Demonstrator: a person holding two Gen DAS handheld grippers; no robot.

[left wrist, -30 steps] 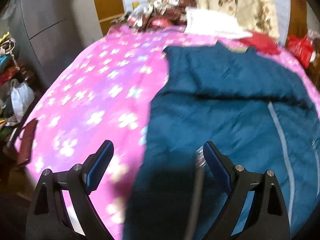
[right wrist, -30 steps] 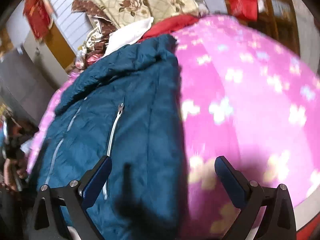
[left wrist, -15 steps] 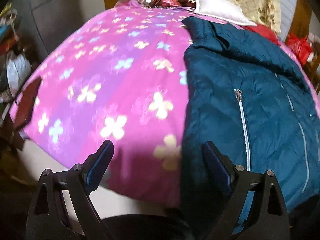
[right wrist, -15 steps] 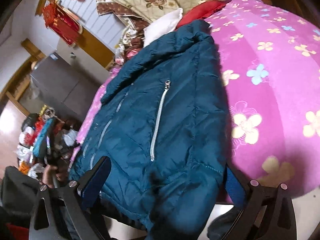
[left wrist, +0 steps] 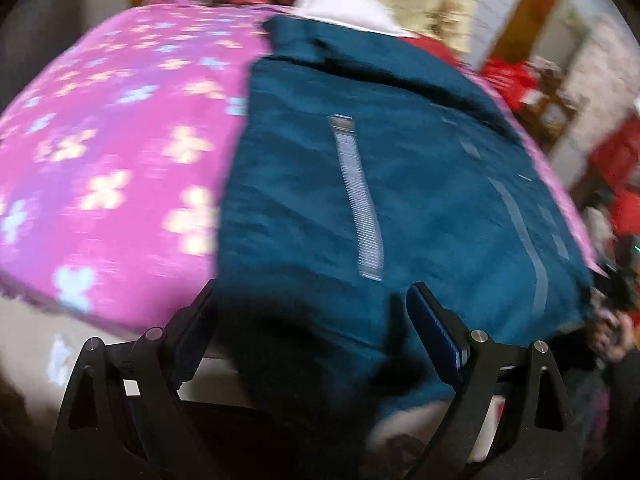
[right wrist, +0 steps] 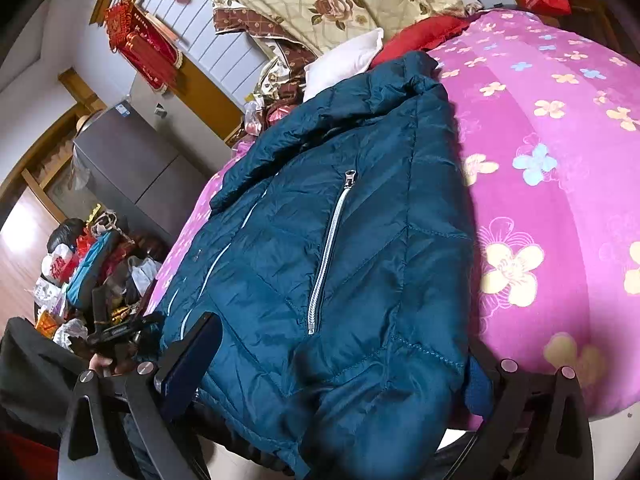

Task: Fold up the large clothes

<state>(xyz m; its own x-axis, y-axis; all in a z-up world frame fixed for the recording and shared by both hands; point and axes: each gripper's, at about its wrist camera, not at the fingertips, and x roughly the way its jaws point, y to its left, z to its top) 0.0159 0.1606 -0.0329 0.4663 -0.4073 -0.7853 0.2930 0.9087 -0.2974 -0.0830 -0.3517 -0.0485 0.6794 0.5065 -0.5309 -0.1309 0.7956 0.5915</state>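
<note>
Now both wide open, left gripper (left wrist: 308,312) and right gripper (right wrist: 340,356), astride the teal jacket's (right wrist: 360,240) hem, nothing gripped.

My right gripper (right wrist: 340,356) hangs over the hem of the jacket (right wrist: 360,220), jaws spread wide, cloth between them but not pinched. The jacket lies front up on the bed (right wrist: 560,160), its pocket zip (right wrist: 328,252) closed, its collar towards the pillow (right wrist: 344,62).

Pink bedspread (right wrist: 560,200) w/ teal jacket (right wrist: 340,240) (hem overhanging edge).
</note>
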